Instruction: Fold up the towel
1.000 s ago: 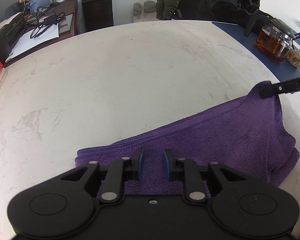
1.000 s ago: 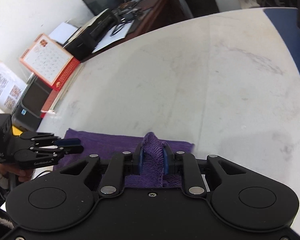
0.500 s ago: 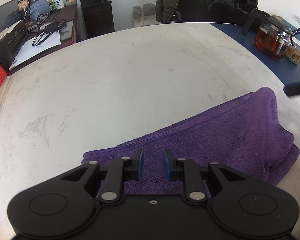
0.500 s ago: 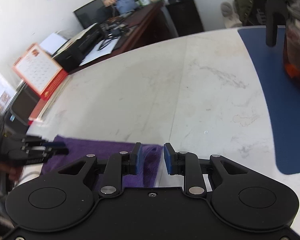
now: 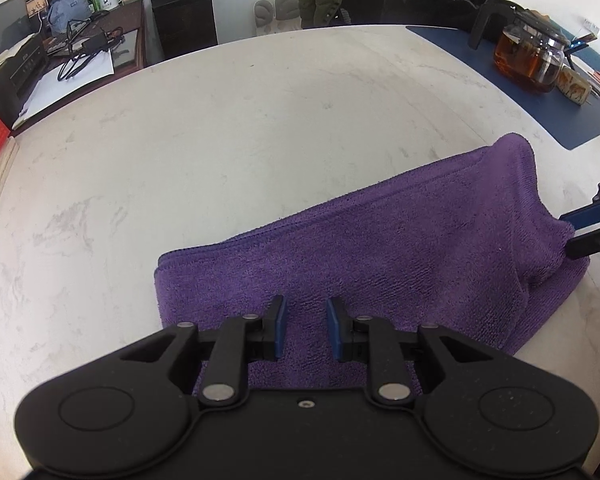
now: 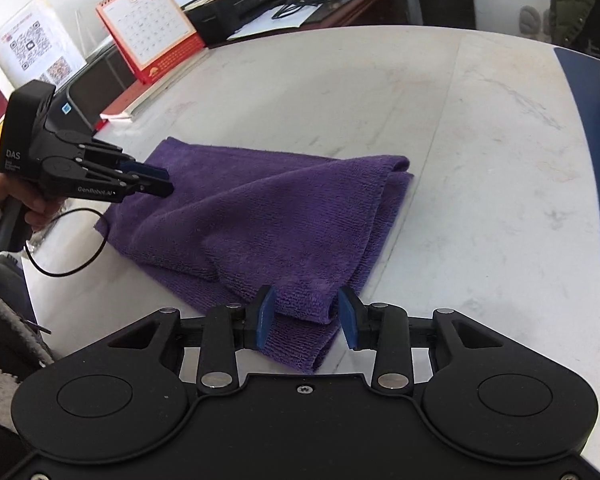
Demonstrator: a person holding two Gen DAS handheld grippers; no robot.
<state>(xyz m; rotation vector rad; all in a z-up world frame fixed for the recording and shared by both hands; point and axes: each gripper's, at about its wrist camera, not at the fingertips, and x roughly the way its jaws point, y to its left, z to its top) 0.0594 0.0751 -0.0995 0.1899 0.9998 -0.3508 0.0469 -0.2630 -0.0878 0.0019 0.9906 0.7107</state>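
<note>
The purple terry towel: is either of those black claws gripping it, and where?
Neither. The purple terry towel lies loose on the table; the right gripper is opening around its near corner, the left gripper hovers open over it.

Left gripper (image 5: 303, 326) angled down over the towel's (image 5: 380, 248) near edge, jaws slightly parted, nothing clamped, right gripper (image 6: 305, 316) at the towel's right corner, jaws opening, pads clear of the cloth between them.

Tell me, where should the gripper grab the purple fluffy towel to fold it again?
Probably the near corner of the purple fluffy towel, coming in low from the table's near edge. There the layers end in a loose, slightly raised flap that lies between the opening right gripper jaws, so thin fingers can slide around it.
</note>
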